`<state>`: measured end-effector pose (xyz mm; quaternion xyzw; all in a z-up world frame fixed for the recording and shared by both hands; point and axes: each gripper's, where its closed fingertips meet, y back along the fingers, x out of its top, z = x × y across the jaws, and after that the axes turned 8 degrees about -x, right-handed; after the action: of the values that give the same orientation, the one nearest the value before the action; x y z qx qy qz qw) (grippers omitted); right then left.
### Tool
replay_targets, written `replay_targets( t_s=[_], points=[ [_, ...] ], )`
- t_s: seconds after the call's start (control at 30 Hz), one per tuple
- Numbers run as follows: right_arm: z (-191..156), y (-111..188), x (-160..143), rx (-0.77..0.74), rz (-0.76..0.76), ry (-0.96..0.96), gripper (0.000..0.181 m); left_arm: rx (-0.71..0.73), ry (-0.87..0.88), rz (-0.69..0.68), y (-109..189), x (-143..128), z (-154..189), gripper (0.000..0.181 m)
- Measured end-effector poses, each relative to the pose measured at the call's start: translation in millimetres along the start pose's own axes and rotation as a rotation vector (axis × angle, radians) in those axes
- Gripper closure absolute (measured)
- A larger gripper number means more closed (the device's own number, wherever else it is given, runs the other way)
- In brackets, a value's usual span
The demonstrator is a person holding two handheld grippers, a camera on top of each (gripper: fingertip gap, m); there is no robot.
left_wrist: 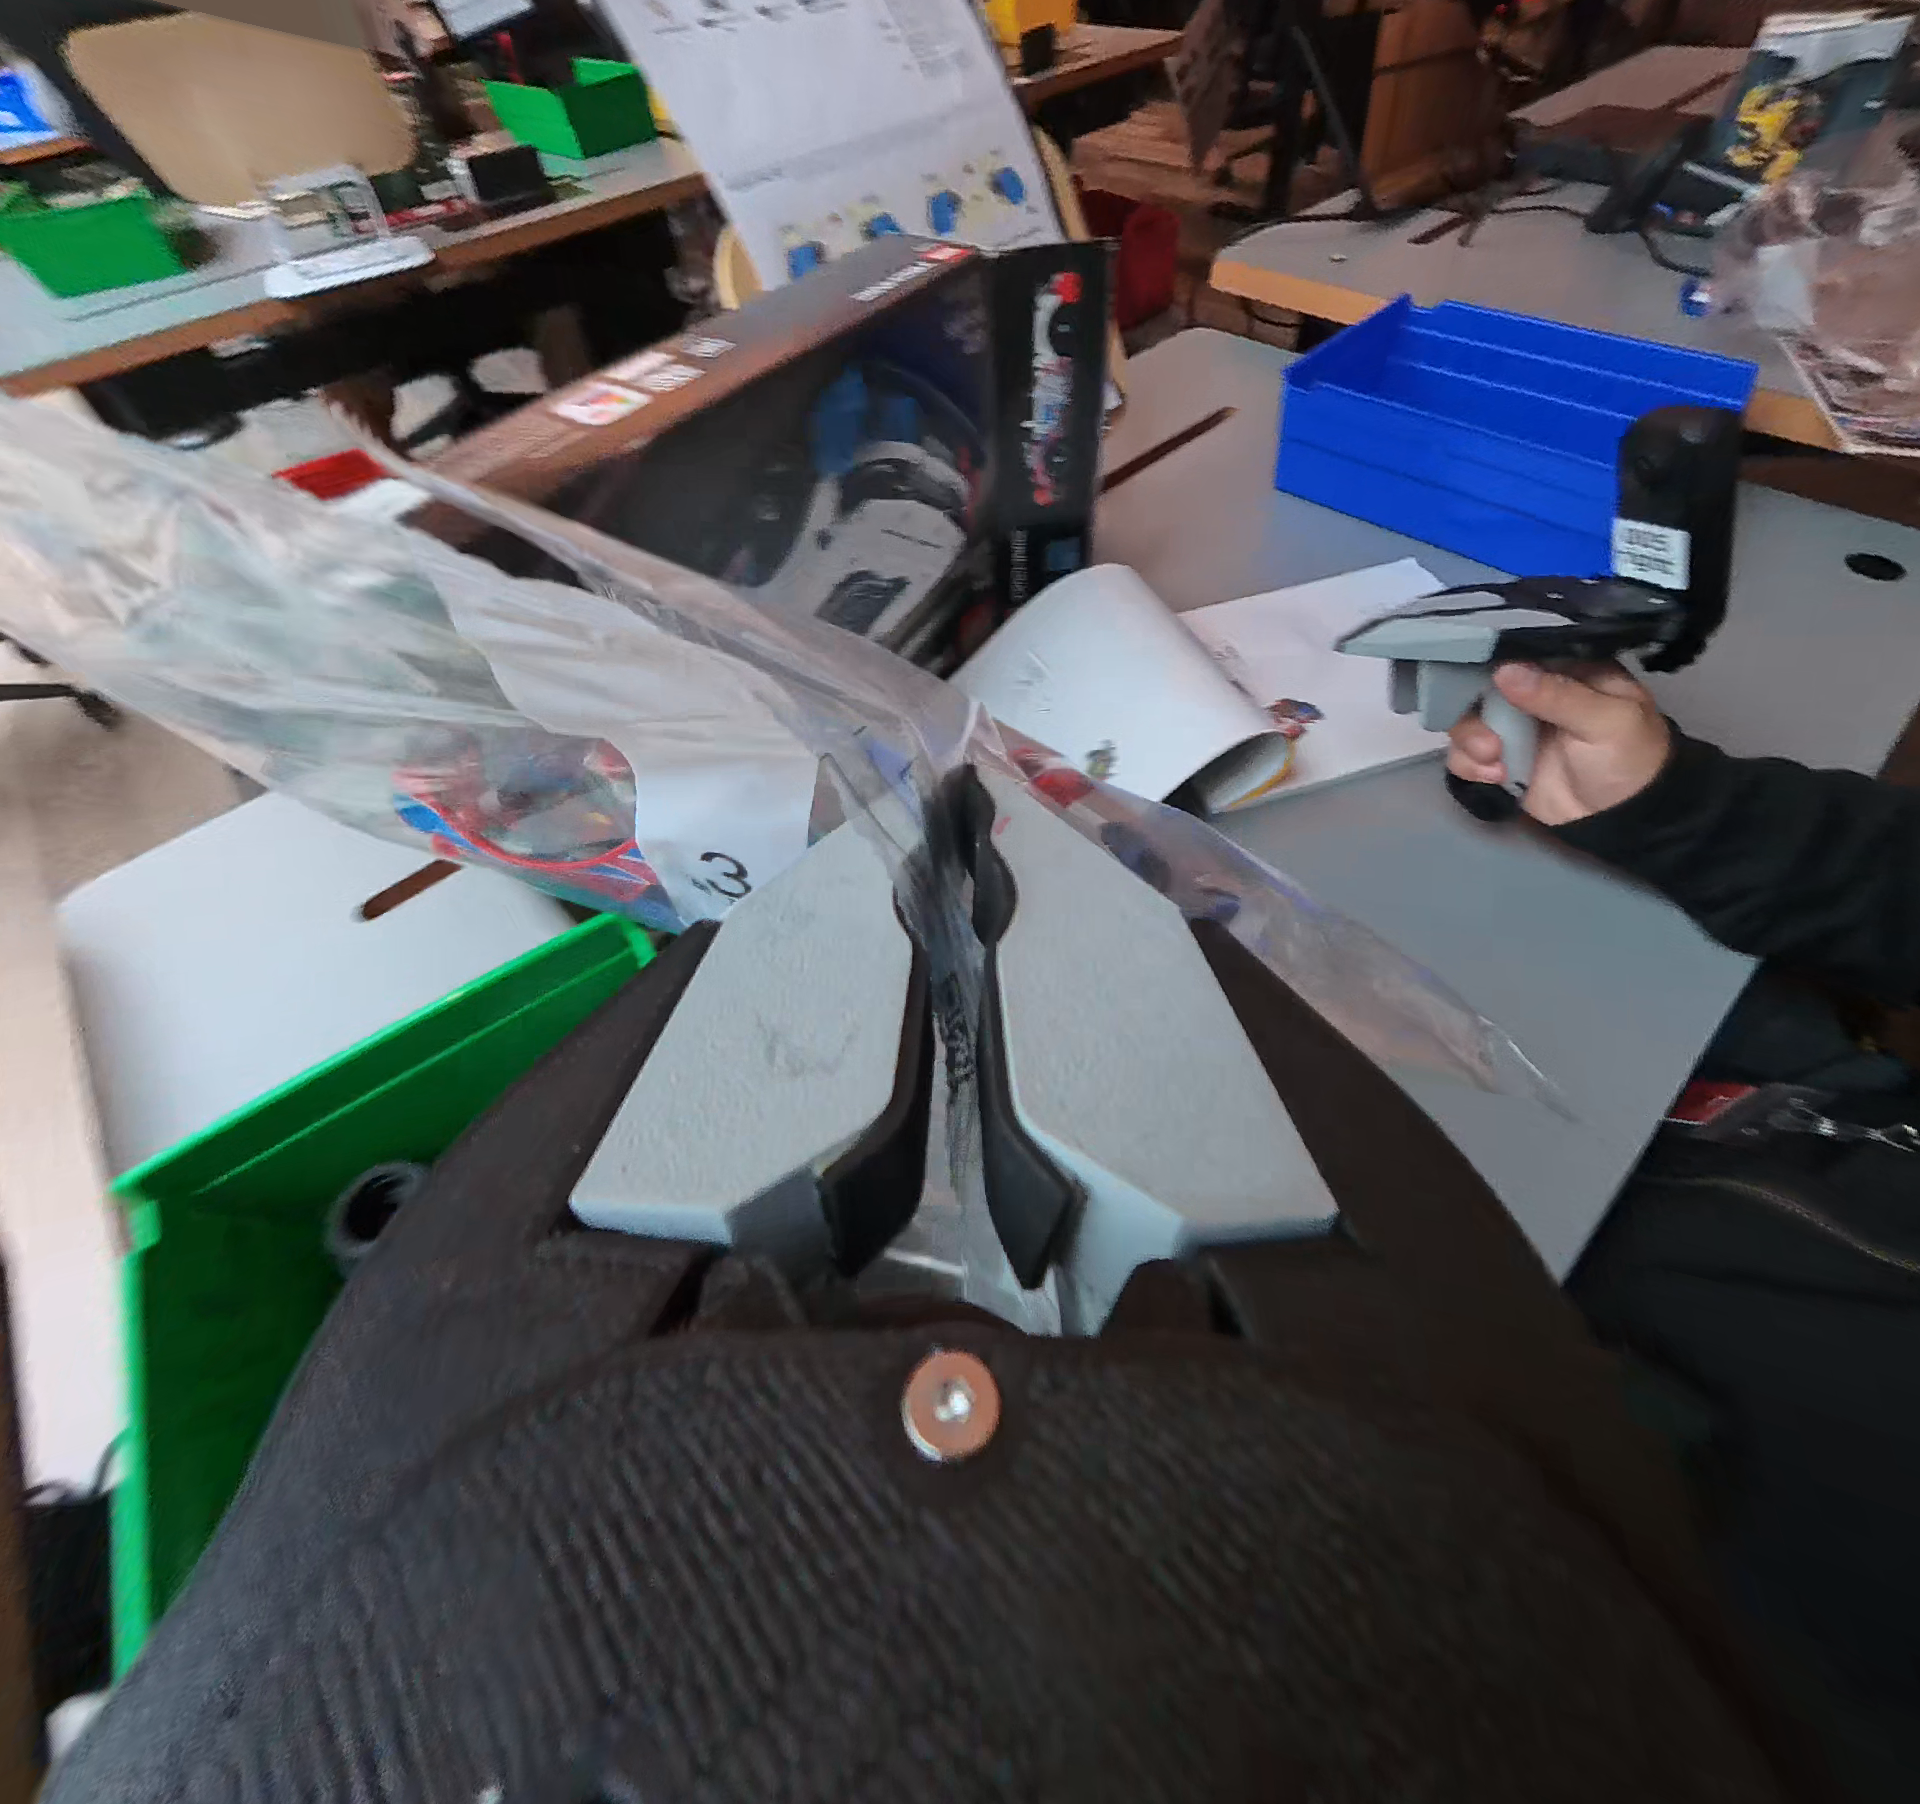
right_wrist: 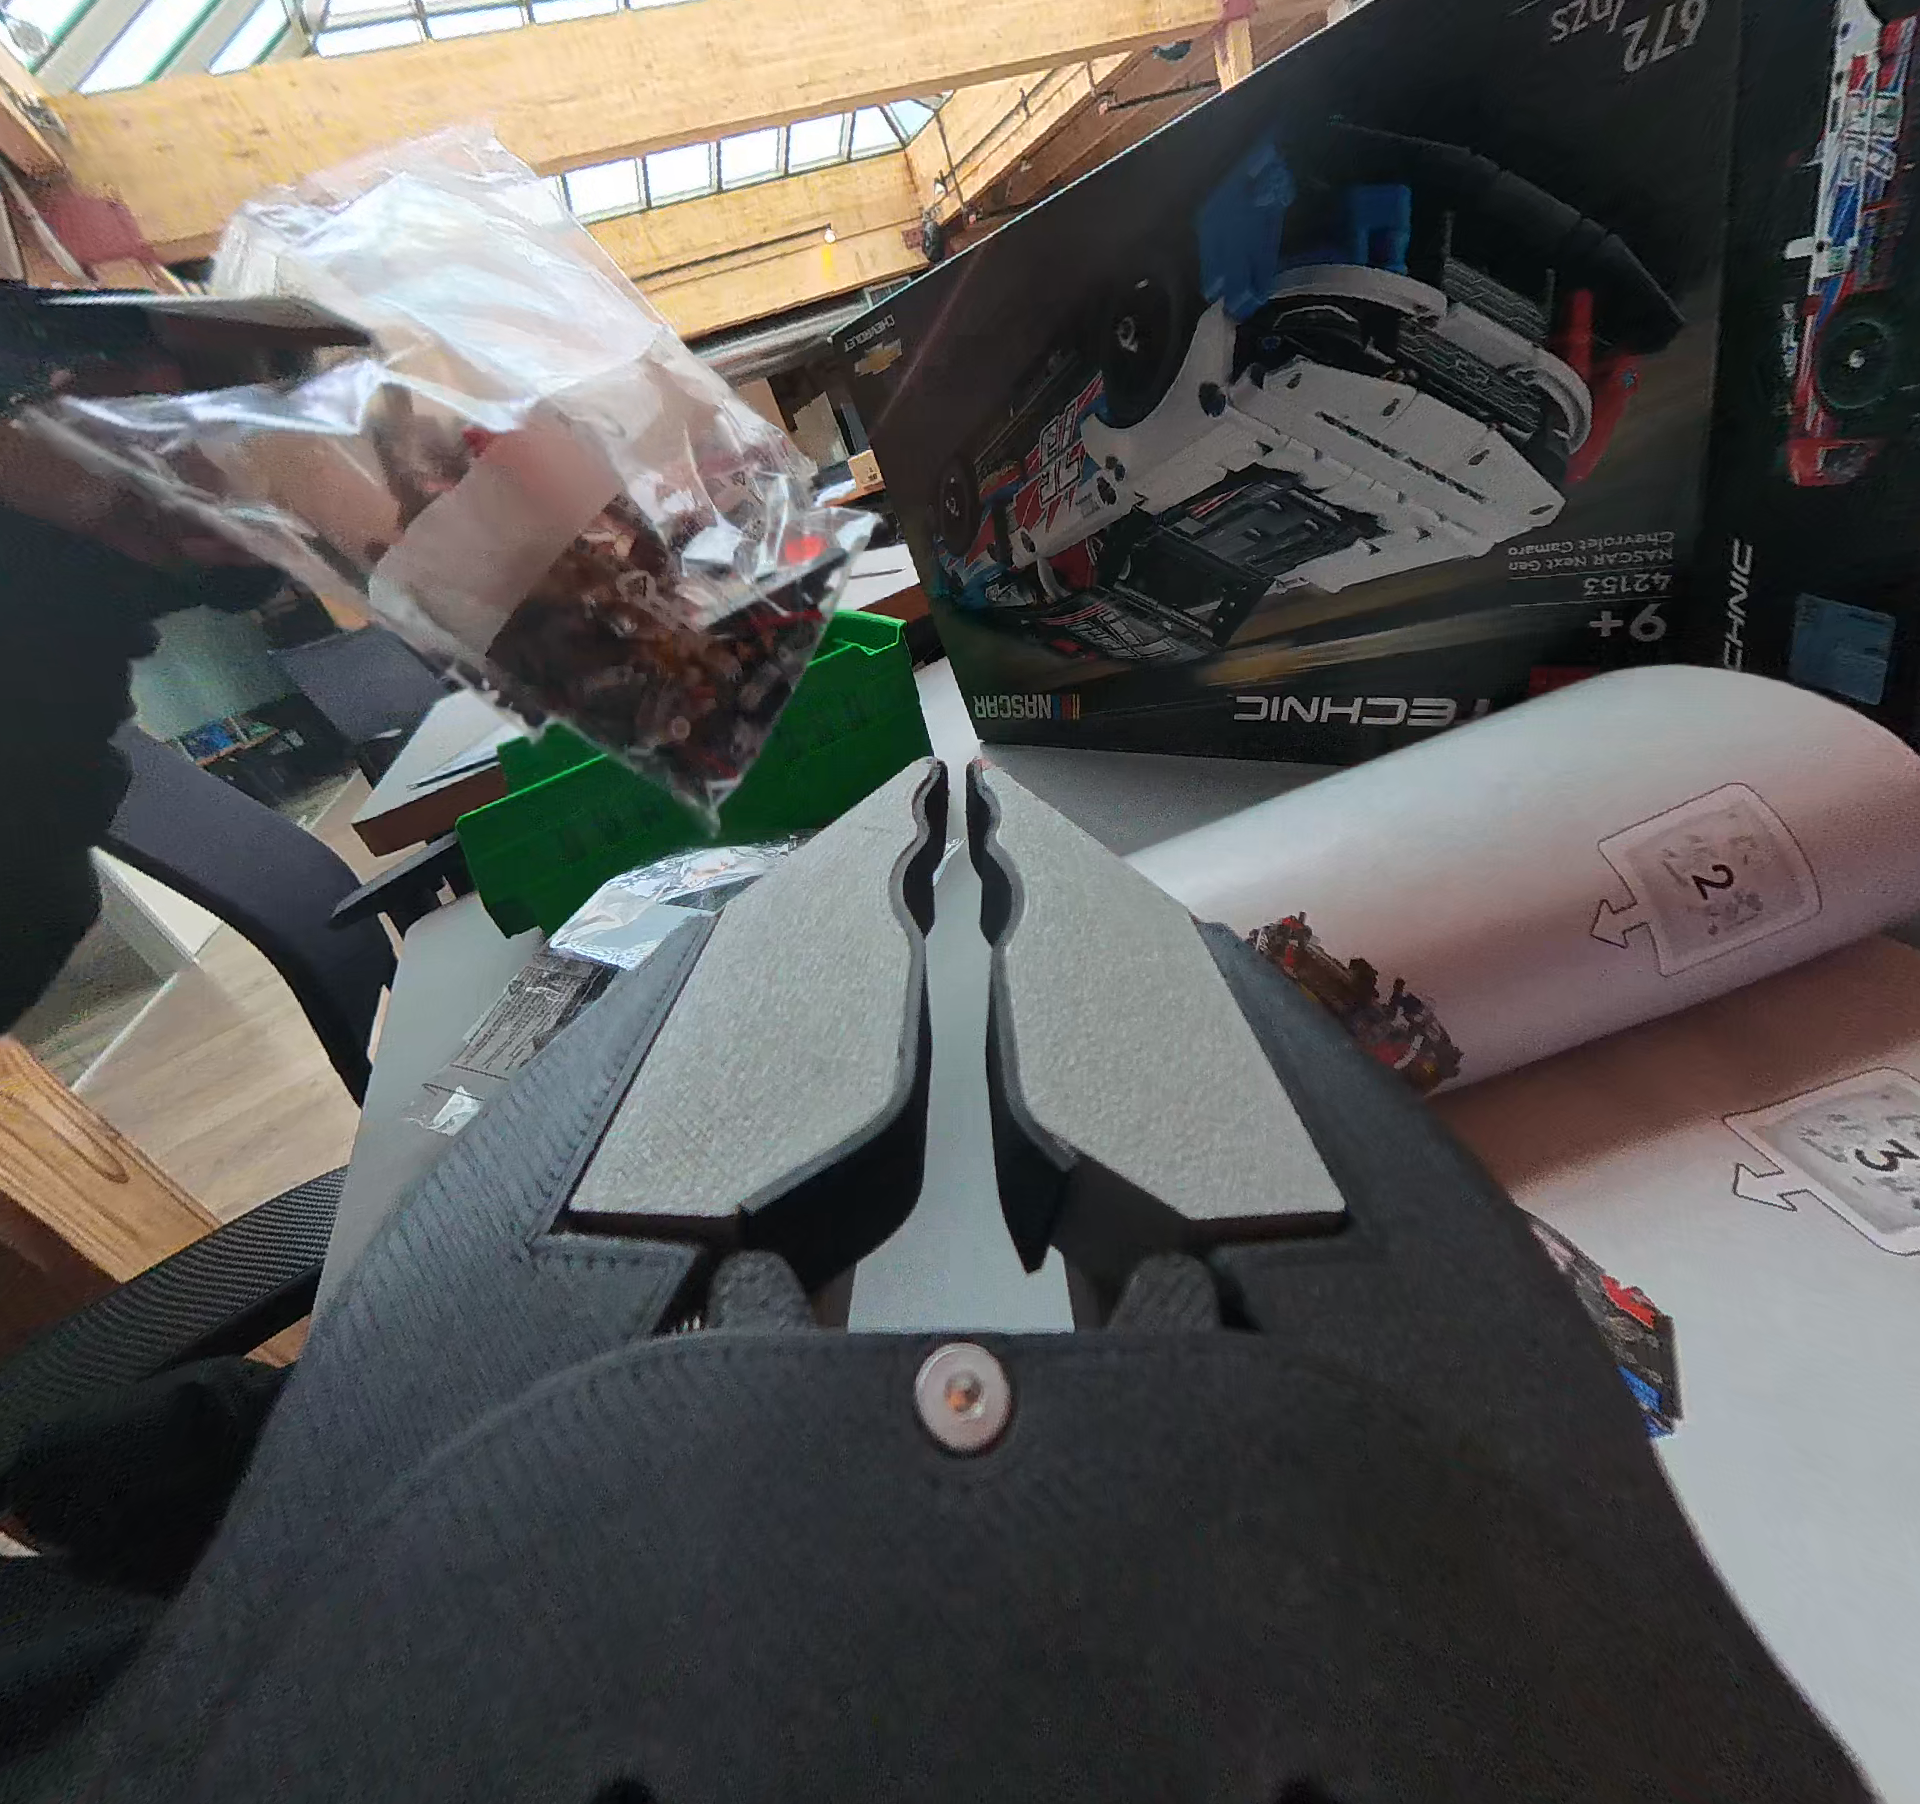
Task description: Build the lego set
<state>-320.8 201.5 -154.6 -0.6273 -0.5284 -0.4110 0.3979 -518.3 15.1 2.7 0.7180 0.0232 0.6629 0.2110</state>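
My left gripper (left_wrist: 971, 798) is shut on a clear plastic bag (left_wrist: 416, 632) of lego pieces. It pinches the bag's edge and holds it in the air above the green bin (left_wrist: 343, 1131). The bag stretches up and left, with red and blue parts inside. In the right wrist view the bag (right_wrist: 540, 466) hangs at upper left over the green bin (right_wrist: 831, 705). My right gripper (right_wrist: 957, 778) is shut and empty, low over the table. It also shows in the left wrist view (left_wrist: 1392, 642), held by a hand at the right.
The black lego box (right_wrist: 1351, 352) stands upside down behind an open instruction booklet (right_wrist: 1558, 819) with a curled page. A blue tray (left_wrist: 1475, 445) sits at the back right. Scraps of clear plastic (right_wrist: 644, 902) lie on the grey table (left_wrist: 1455, 975) near the bin.
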Motion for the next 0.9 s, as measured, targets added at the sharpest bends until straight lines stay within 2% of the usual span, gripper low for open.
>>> replay_targets(
  t_s=[0.03,0.27,0.47,0.53,0.57,0.7,0.8,0.9],
  points=[
    [-1,0,-1,0.002,-0.003,0.003,0.181,0.023,0.001,-0.011,10,2,-12,0.181],
    [-3,-3,-4,0.009,-0.020,0.012,0.181,0.132,0.022,-0.129,72,4,-85,0.181],
    [-4,-4,-7,0.015,-0.030,0.014,0.181,0.080,-0.076,-0.346,105,-28,-128,0.181],
    [-3,-4,-7,0.013,-0.030,0.015,0.181,-0.011,-0.133,-0.379,108,-41,-128,0.181],
    [-3,-4,-7,0.012,-0.030,0.014,0.181,-0.010,-0.123,-0.398,113,-45,-134,0.181],
    [-3,-5,-7,0.014,-0.033,0.009,0.181,0.005,-0.082,-0.319,130,-33,-153,0.181],
    [-3,-5,-8,0.019,-0.034,0.003,0.181,0.031,-0.093,-0.320,140,-29,-161,0.181],
    [-6,-6,-9,0.033,-0.039,-0.005,0.181,-0.108,-0.066,-0.342,133,-46,-140,0.181]
  ],
)
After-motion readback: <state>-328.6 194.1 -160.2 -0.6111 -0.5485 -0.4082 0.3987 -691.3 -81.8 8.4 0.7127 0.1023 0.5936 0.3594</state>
